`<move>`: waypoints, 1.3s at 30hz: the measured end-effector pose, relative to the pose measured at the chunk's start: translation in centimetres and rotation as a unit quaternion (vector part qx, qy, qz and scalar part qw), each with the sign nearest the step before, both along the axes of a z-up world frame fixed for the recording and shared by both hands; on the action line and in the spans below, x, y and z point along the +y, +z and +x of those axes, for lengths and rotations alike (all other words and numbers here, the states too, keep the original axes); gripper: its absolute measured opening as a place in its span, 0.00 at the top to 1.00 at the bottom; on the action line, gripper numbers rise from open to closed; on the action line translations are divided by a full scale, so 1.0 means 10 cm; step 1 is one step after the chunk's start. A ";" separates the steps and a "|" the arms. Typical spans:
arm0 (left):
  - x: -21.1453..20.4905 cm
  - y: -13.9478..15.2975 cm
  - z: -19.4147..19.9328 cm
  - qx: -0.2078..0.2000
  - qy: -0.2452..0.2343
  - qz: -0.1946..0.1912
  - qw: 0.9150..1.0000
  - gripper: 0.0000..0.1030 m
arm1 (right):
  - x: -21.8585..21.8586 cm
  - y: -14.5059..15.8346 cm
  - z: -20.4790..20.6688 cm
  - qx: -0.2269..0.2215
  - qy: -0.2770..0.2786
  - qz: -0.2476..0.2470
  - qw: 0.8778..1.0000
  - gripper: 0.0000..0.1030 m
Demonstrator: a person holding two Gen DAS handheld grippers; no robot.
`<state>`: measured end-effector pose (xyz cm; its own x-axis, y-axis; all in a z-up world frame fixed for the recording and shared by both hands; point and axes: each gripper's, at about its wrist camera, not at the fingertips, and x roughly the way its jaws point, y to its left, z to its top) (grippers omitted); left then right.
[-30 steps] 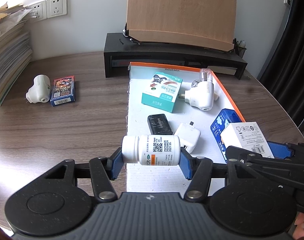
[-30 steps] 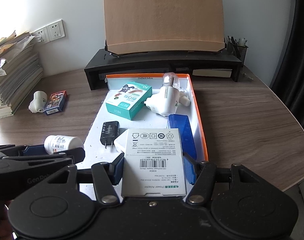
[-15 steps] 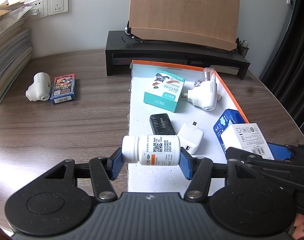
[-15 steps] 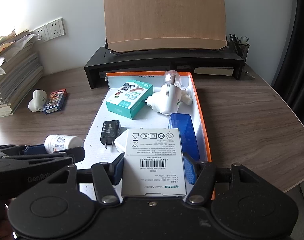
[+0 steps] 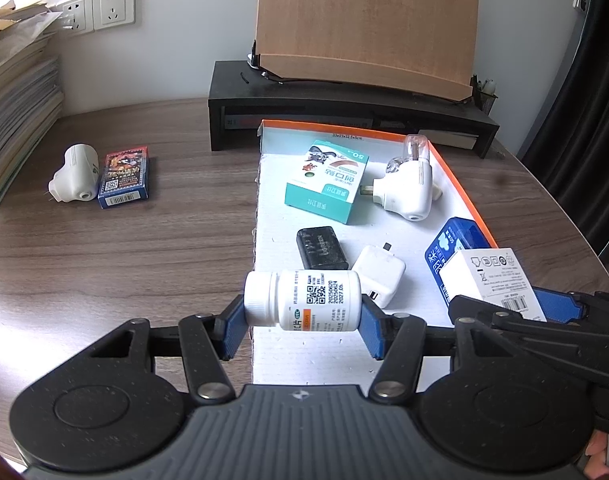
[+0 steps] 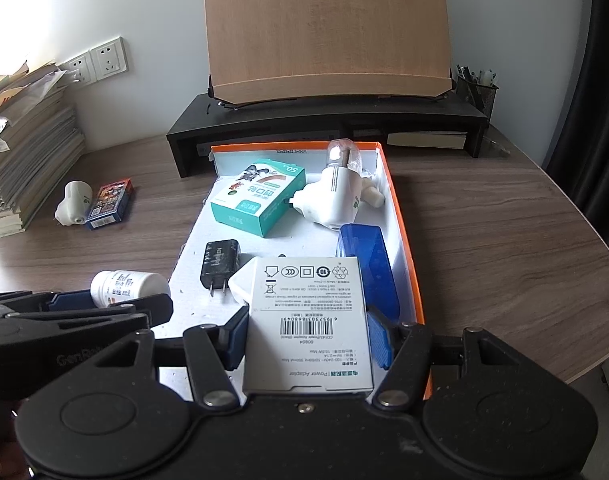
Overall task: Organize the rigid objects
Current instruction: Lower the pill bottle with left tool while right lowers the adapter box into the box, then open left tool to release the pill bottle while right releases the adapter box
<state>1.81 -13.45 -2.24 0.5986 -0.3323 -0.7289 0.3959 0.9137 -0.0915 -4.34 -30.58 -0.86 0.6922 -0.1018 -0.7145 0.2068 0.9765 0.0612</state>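
Nearest in the left wrist view, the left gripper (image 5: 302,322) has its blue pads pressed against the two ends of a white pill bottle (image 5: 302,299), which lies sideways, cap to the left, held over the near left edge of the orange-rimmed tray (image 5: 462,196). To its right, the right gripper (image 6: 308,338) clamps a white power adapter box (image 6: 308,322) between its pads, barcode face up, over the tray's near right part. Just beyond, on the tray's white floor, a black charger (image 5: 322,247) lies beside a white charger cube (image 5: 378,276), with a blue box (image 6: 366,264) along the right wall. Farther in sit a teal plaster box (image 5: 326,182) and, to its right, a white plug-in device (image 5: 406,190) with a clear bulb at its far end. Off to the left on the wooden desk (image 5: 116,248), well apart from the tray, a small white device (image 5: 73,174) touches a deck of cards (image 5: 123,176). At the far side a black monitor stand (image 5: 344,108) carries a wooden panel (image 5: 364,24), and a stack of books (image 5: 14,96) rises at far left.
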 end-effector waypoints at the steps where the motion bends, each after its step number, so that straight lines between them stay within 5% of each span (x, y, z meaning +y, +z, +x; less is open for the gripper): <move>1: 0.00 0.00 0.00 0.000 0.000 0.000 1.000 0.44 | 0.00 0.00 0.00 0.000 0.000 0.000 1.000 0.31; 29: -0.01 -0.05 0.07 0.008 -0.005 0.001 1.000 0.44 | -0.02 -0.01 0.03 -0.002 -0.010 -0.002 1.000 0.30; 39: -0.20 -0.13 0.05 0.029 -0.041 -0.005 0.999 0.42 | -0.20 0.10 -0.10 -0.024 -0.044 -0.006 0.999 0.30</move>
